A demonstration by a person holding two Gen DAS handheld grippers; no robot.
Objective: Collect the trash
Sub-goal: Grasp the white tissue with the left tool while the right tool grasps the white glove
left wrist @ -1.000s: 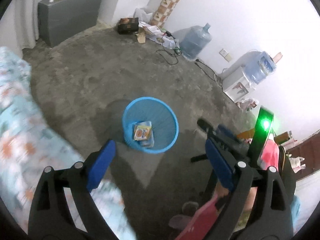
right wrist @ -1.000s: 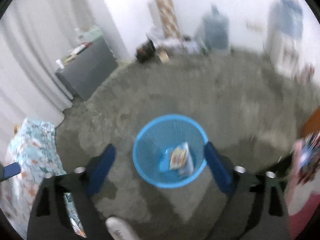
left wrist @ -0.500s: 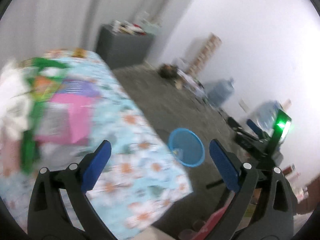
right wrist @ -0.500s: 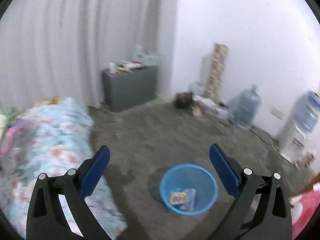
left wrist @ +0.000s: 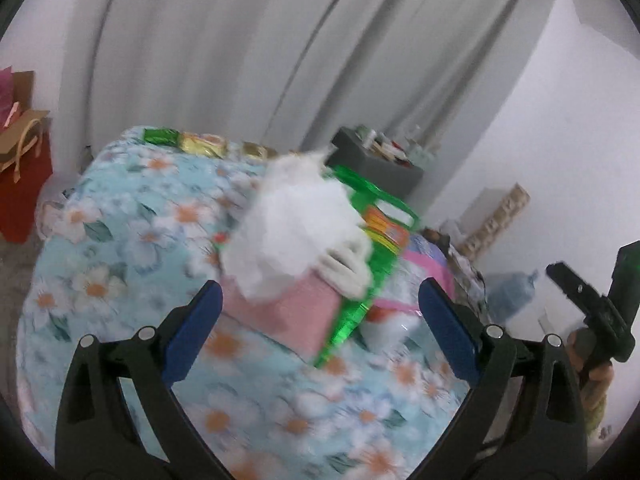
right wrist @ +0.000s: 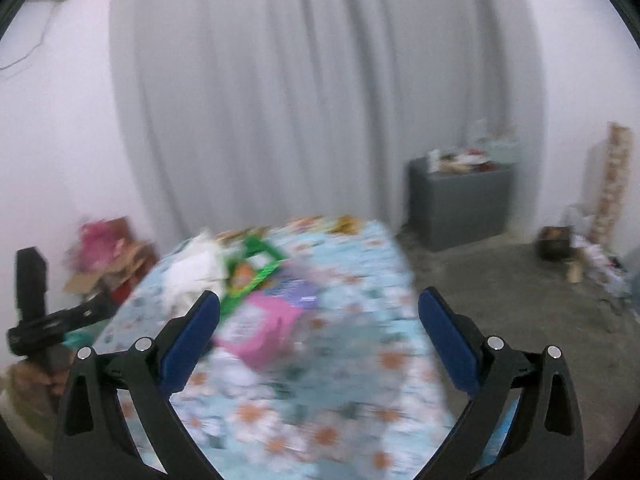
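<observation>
Trash lies on a table under a blue flowered cloth (left wrist: 132, 240). A crumpled white tissue (left wrist: 296, 224) sits on a pink packet (left wrist: 288, 312), with a shiny green wrapper (left wrist: 368, 240) beside them and small wrappers (left wrist: 200, 142) at the far edge. My left gripper (left wrist: 320, 336) hangs just in front of the pink packet, wide open and empty. In the right wrist view the same pile is blurred: white tissue (right wrist: 192, 272), green wrapper (right wrist: 252, 268), pink packet (right wrist: 260, 328). My right gripper (right wrist: 320, 344) is open over the flowered cloth (right wrist: 360, 380), holding nothing.
Grey curtains (left wrist: 240, 60) hang behind the table. A red paper bag (left wrist: 24, 184) stands at the left. A grey cabinet (right wrist: 460, 200) with clutter stands by the wall, and boxes and bags (right wrist: 108, 256) lie on the floor left of the table. The other gripper's handle (left wrist: 592, 312) shows at right.
Both views have swung away from the blue basket on the floor to the flowered table. The trash pile has come close before my left gripper. Both grippers stay open.
</observation>
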